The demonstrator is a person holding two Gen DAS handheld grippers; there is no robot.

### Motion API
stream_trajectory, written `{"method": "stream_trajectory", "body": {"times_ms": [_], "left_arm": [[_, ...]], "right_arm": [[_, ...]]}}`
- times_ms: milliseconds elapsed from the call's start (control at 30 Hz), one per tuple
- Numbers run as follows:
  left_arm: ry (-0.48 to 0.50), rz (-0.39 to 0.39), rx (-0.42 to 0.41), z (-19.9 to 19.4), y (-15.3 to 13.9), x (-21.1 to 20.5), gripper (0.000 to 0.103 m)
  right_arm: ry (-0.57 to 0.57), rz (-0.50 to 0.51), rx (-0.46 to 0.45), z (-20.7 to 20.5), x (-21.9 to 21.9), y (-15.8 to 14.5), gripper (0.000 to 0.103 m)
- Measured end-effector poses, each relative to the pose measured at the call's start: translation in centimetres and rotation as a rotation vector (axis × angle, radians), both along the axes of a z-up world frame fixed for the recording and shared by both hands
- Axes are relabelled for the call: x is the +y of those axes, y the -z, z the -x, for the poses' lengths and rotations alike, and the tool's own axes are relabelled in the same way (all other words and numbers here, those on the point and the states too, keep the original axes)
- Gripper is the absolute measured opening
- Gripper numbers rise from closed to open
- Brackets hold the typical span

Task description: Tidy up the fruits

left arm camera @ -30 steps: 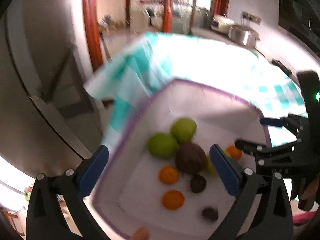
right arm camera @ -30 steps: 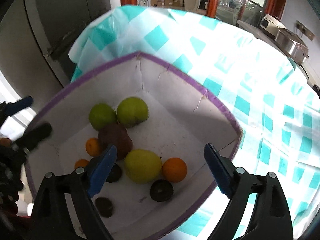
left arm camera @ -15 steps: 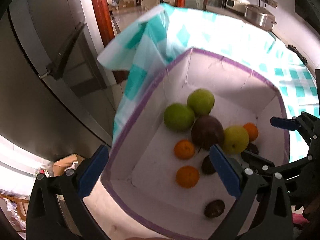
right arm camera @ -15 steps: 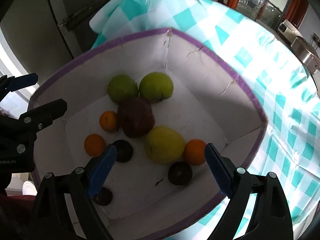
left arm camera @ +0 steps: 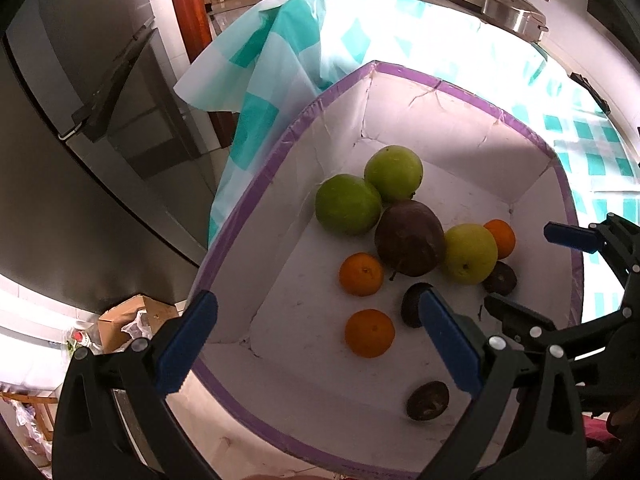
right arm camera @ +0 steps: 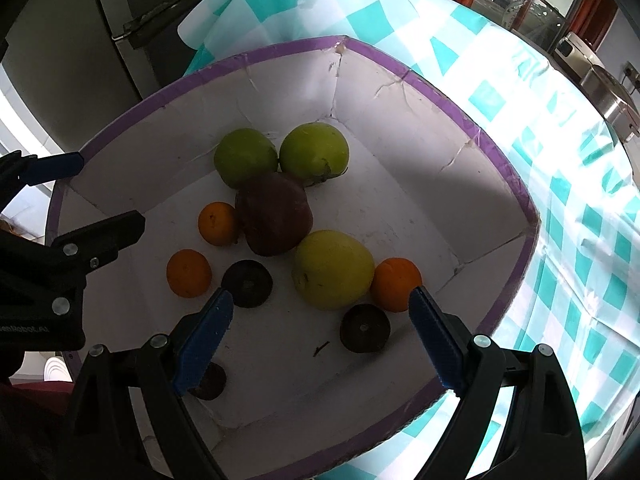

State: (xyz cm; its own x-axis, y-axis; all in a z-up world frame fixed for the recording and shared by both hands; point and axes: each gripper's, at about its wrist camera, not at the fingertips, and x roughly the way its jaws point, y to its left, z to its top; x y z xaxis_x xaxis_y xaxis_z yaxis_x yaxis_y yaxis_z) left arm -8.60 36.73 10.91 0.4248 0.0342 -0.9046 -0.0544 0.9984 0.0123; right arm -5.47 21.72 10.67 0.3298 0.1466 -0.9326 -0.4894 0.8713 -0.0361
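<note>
Kitchen setting: counter draped in a teal-and-white checked cloth (left arm camera: 280, 40), dark steel refrigerator (left arm camera: 80, 140) at left, metal pot (left arm camera: 514, 10) at the far end.

Left wrist view: white box with purple rim (left arm camera: 256, 184) on the cloth. Contents: 2 green apples (left arm camera: 348, 204) touching each other, 1 dark red-brown fruit (left arm camera: 410, 238) against them, 1 yellow-green apple (left arm camera: 470, 254) beside it, 3 oranges (left arm camera: 361, 274), and 3 small dark fruits (left arm camera: 428, 400) nearer the camera. Left gripper (left arm camera: 316, 344) released, jaws wide, holding nothing, above the box's near edge. Right gripper (left arm camera: 560, 272) enters at right, also spread apart.

Right wrist view: same box (right arm camera: 160, 92), same fruit; yellow-green apple (right arm camera: 333, 269) touching an orange (right arm camera: 396, 285). Right gripper (right arm camera: 320, 336) released, empty, above the small dark fruits (right arm camera: 365, 329). Left gripper (right arm camera: 92, 196) at left, jaws apart.
</note>
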Motion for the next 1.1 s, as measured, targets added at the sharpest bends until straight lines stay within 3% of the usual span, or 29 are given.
{"method": "stream_trajectory", "body": {"times_ms": [1100], "left_arm": [[-0.012,0.011,0.035,0.0,0.7,-0.4,0.101]], "right_arm": [[-0.041,0.000,0.034,0.0,0.2,1.0,0.087]]}}
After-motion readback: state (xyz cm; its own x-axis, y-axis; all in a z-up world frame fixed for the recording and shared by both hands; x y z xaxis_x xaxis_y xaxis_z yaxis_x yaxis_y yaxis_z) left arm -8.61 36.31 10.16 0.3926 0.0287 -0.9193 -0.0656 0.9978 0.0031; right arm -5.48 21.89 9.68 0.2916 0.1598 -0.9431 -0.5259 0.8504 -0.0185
